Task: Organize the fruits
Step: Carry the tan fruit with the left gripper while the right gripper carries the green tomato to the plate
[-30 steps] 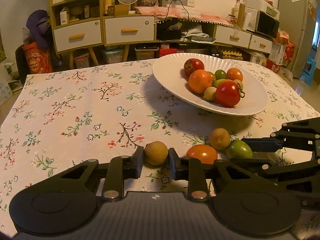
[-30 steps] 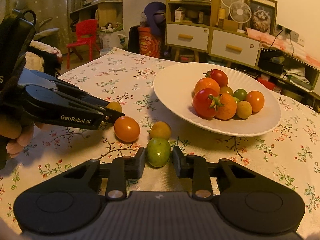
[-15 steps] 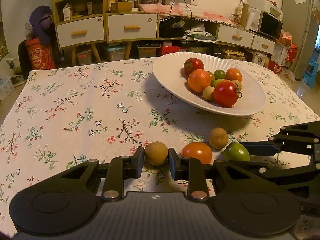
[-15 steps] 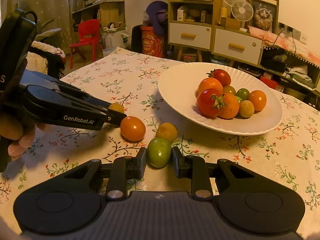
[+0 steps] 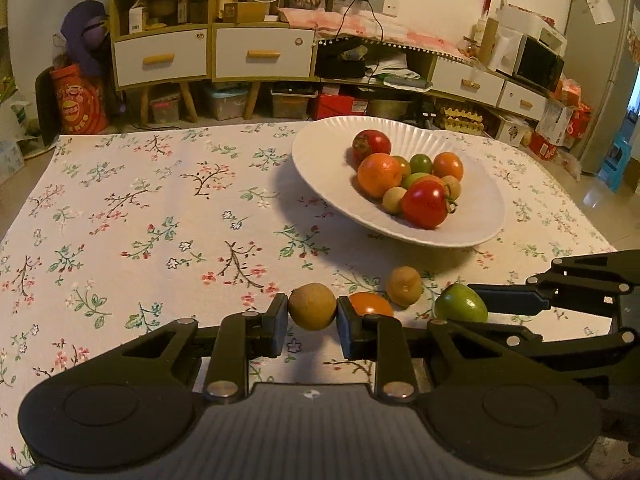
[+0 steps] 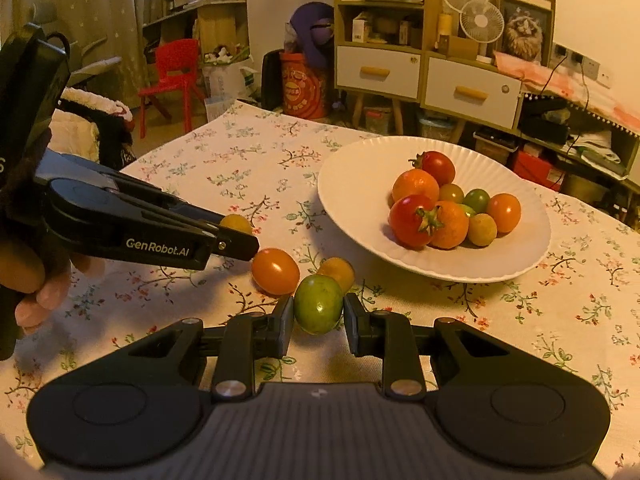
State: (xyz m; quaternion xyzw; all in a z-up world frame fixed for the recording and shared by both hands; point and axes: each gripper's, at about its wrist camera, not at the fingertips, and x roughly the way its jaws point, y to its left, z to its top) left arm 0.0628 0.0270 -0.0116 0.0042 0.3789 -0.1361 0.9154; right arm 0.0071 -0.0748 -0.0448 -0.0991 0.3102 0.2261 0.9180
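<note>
My left gripper (image 5: 312, 322) is shut on a small brown round fruit (image 5: 312, 306) and holds it just above the cloth; it also shows in the right wrist view (image 6: 236, 236). My right gripper (image 6: 319, 320) is shut on a green tomato (image 6: 319, 309), which also shows in the left wrist view (image 5: 461, 304). An orange tomato (image 6: 275, 271) and a small brown fruit (image 6: 338, 270) lie on the cloth between the grippers. A white plate (image 5: 320, 160) beyond them holds several red, orange and green tomatoes and small fruits (image 5: 425, 204).
The table has a floral cloth (image 5: 140, 220). Behind it stand a cabinet with drawers (image 5: 212, 56), a low cluttered shelf (image 5: 400, 76) and a red chair (image 6: 172, 76). The table's right edge (image 5: 592, 216) lies near the plate.
Both grippers have lifted their fruits a little off the cloth and drawn back slightly. The loose orange tomato and brown fruit have stayed in place.
</note>
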